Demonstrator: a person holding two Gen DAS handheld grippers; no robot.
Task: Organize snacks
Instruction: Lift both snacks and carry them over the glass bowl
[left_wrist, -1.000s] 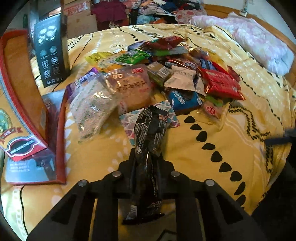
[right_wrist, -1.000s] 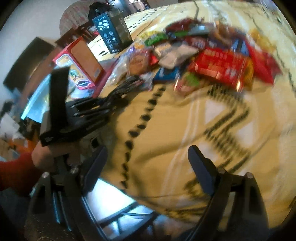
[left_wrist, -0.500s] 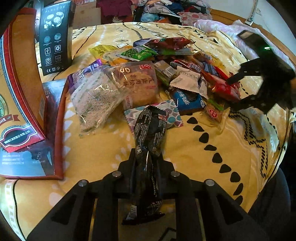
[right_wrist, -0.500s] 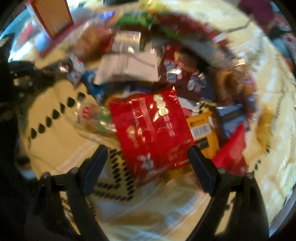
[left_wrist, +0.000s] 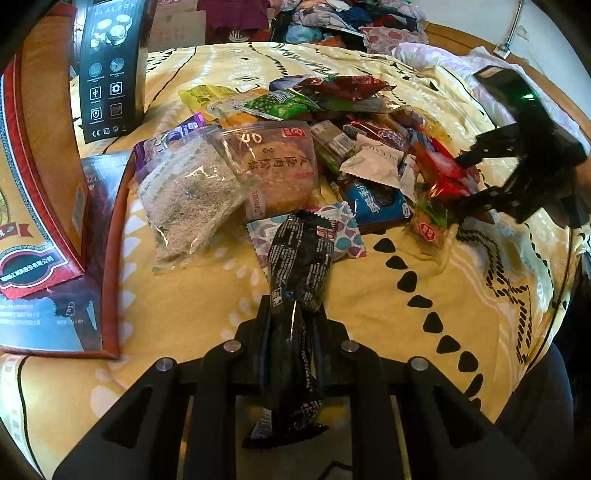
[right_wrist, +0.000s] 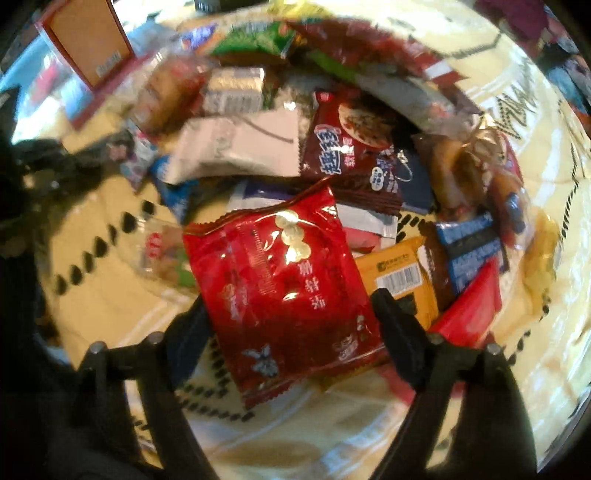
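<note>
Picking the next snack from the bed pile

Left gripper clenches a black crinkled foil packet; right gripper, fingers spread, straddles the glossy red foil packet and likely must close next.

Right gripper swung over pile, now straddling red packet (jaws apart).

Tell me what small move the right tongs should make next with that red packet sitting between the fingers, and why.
Probably close the right tongs on the red packet. Their fingers already stand open on either side of it, near its lower edge, and it lies on top of the pile, so nothing covers it. The left tongs are already shut on a black packet, so they cannot help.
</note>
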